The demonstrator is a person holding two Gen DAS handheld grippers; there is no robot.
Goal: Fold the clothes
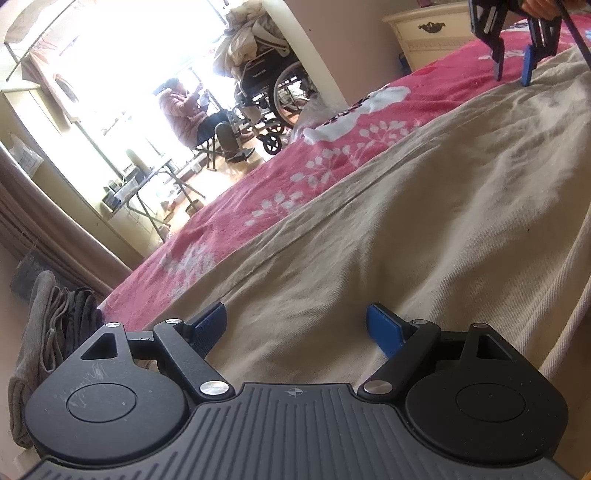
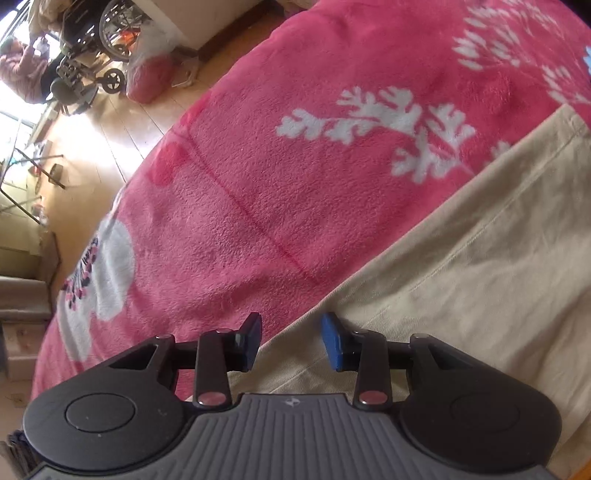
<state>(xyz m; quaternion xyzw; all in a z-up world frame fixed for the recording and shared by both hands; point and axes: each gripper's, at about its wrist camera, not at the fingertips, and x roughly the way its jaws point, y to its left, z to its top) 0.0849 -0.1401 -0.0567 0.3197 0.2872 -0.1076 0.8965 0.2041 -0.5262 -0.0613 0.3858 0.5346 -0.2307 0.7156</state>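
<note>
A beige garment (image 1: pixel 406 221) lies spread over a pink blanket with white leaf prints (image 1: pixel 295 177) on a bed. My left gripper (image 1: pixel 295 326) hovers low over the garment's near end, jaws wide open with nothing between them. My right gripper (image 1: pixel 511 74) points down at the far end of the garment. In the right wrist view, the right gripper (image 2: pixel 291 338) stands partly open. It straddles the hemmed edge of the beige garment (image 2: pixel 480 277), where that edge meets the pink blanket (image 2: pixel 295 147). Its pads do not press on the cloth.
A pile of grey and dark clothes (image 1: pixel 55 325) lies past the bed's left edge. Beyond the bed are a wheelchair (image 1: pixel 273 85), a seated person (image 1: pixel 184 110) by the bright window, and a folding table (image 1: pixel 155 192). A cream nightstand (image 1: pixel 424 33) stands at the bed's far side.
</note>
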